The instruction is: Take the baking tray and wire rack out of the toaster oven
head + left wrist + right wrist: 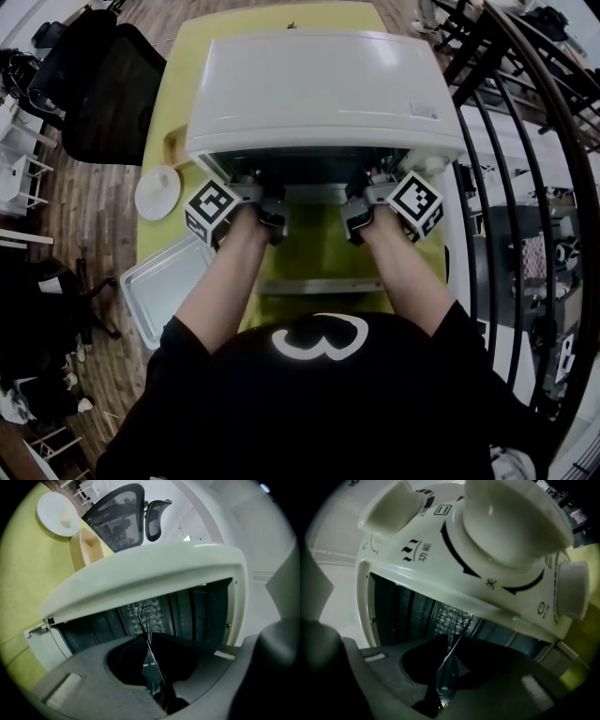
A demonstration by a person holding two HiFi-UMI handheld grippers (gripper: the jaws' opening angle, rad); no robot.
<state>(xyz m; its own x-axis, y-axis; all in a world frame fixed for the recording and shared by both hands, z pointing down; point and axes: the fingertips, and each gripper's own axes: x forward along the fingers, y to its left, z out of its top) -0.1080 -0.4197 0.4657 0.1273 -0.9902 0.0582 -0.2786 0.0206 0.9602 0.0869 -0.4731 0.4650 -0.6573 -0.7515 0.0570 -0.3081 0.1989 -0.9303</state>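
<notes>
Head view: our left gripper [273,216] and right gripper [356,217] enter the oven [319,84], centre; tray [161,286] lower left (already out). Left gripper view: jaws pinch a rack [146,625] wire. Right gripper view: same. We fear uneven pulling jams it.

The mouth of the toaster oven [323,84] is wide but low. The left gripper [270,204] and right gripper [358,204] fill its two sides, each closed on the thin wire rack [149,639], with a gap between them. The open door [323,286] lies flat on the near side. A baking tray [169,281] and white plate [157,192] take up the table [173,94] on the left. A black railing [525,187] stands close on the right
</notes>
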